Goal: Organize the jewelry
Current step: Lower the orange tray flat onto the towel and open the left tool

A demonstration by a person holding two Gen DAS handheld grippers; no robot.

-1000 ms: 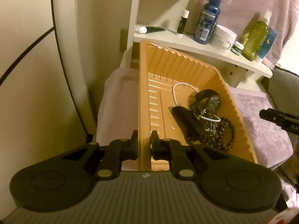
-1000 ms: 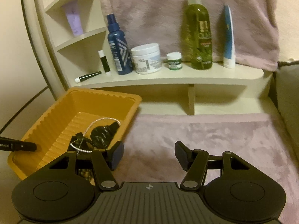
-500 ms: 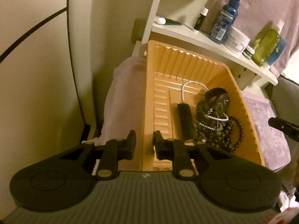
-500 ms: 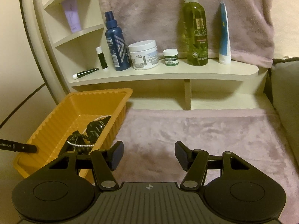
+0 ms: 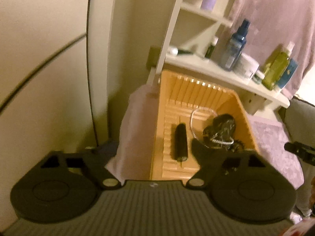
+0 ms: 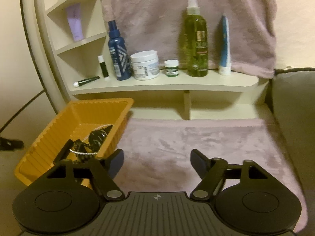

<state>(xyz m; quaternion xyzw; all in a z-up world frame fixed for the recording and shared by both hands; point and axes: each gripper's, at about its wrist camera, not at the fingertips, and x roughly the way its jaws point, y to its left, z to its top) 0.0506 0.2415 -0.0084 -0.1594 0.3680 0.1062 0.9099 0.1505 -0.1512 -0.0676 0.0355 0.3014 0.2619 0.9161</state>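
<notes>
At nine o'clock in the right wrist view sits an orange plastic tray (image 6: 65,129), rectangular, with ribbed walls and a ridged floor, resting on a mauve plush cloth (image 6: 177,141) that covers the surface. Inside it lie the jewelry: a matte black cylindrical case (image 5: 180,140) along the tray's length, a white pearl strand (image 5: 194,118) curving beside it toward one o'clock, a glossy black bangle (image 5: 223,126) further right, and dark round beads (image 5: 236,147) tangled at the near right corner.

The left gripper (image 5: 151,147) hovers over the tray's near left wall with its jaws just swung wide, nothing between them; this view is blurred. The right gripper (image 6: 156,162) hangs over bare cloth to the right of the tray, its jaws also just spread further and empty; its dark blue pads (image 6: 116,163) are smooth.

Behind the tray a cream, curved-edged shelf (image 6: 167,86) stands against a pale wall. From left to right it carries a lying green tube (image 6: 86,81), a small upright green stick (image 6: 103,66), a dark blue spray bottle (image 6: 118,53), a white tub (image 6: 145,64), a little green-labelled jar (image 6: 171,67), a tall clear bottle of olive-green liquid (image 6: 196,39) and a blue tube standing on its cap (image 6: 224,47). A higher corner shelf at eleven o'clock holds a lilac tube (image 6: 74,22). A fuzzy mauve towel (image 6: 177,9) hangs behind the bottles, and a grey cushion (image 6: 291,106) rises at three o'clock.
</notes>
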